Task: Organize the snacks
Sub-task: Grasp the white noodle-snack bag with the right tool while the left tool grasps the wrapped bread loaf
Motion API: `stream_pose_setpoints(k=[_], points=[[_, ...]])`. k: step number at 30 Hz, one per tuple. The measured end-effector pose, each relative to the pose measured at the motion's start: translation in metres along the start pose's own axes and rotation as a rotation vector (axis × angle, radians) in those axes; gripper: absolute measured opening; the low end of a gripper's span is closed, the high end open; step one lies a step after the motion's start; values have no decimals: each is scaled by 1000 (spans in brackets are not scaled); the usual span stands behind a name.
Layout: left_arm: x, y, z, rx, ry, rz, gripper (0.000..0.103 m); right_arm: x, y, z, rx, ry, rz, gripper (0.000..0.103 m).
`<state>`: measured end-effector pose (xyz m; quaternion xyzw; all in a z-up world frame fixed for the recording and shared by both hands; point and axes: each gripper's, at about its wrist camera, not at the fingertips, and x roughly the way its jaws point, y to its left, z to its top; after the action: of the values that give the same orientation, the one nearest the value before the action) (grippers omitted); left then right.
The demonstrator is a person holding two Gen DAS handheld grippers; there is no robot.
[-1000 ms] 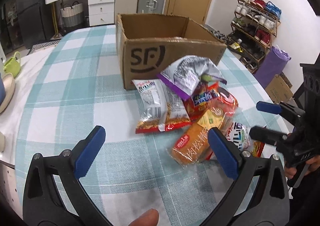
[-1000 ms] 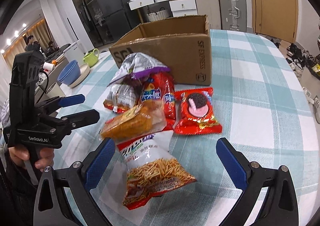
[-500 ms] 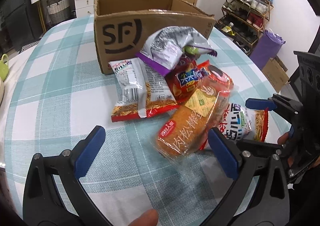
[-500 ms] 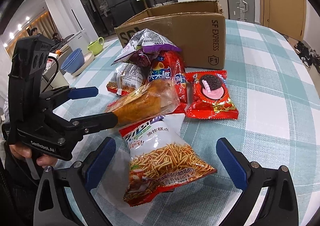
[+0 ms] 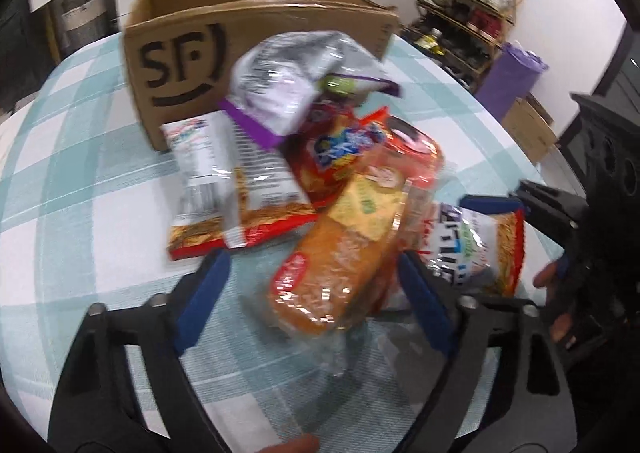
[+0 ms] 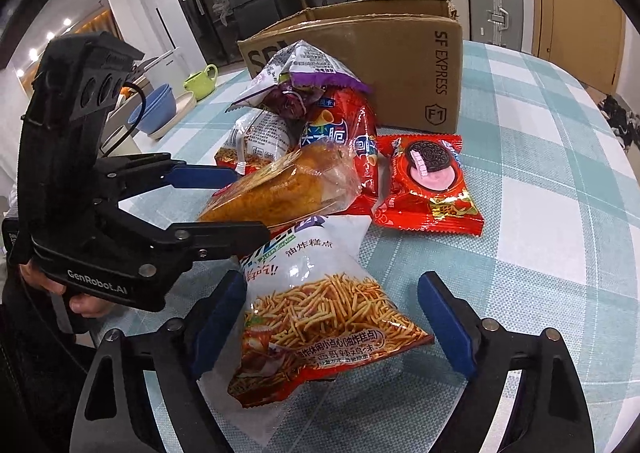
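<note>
A pile of snack packets lies on a checked table in front of a cardboard box. The left gripper is closing around a bread roll packet, pads not yet pressing. The right gripper is closing around a fried-sticks bag, also untouched.

Table: round, under my grippers, covered by a teal-and-white checked cloth.
Box: open cardboard box standing on the cloth at the far side.
Snack pile: just in front of the box, touching it.
Cookie pack: red, flat on the cloth at the pile's right.
Fried-sticks bag: nearest me, lying on the cloth.
Noodle pack: on the pile's left.
</note>
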<state>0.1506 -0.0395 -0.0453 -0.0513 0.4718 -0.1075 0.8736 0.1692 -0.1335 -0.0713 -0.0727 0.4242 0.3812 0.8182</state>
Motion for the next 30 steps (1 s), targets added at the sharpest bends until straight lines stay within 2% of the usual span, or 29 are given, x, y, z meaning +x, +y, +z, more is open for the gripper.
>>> stream_pose_setpoints(k=[3, 5, 6, 11, 20, 30], points=[[5, -5, 3, 24, 1, -3, 73, 3, 2, -1, -16, 5, -11, 87], [8, -6, 5, 17, 0, -37, 62, 4, 5, -2, -33, 4, -20, 86], [10, -6, 6, 11, 1, -48, 61, 4, 7, -2, -40, 4, -19, 85], [11, -9, 5, 21, -9, -67, 44, 4, 13, -2, -56, -2, -9, 73], [2, -10, -1, 16, -31, -75, 40, -2, 17, -6, -82, -52, -4, 61], [-15, -7, -7, 16, -63, -77, 39, -19, 22, -16, -87, -89, 5, 59]])
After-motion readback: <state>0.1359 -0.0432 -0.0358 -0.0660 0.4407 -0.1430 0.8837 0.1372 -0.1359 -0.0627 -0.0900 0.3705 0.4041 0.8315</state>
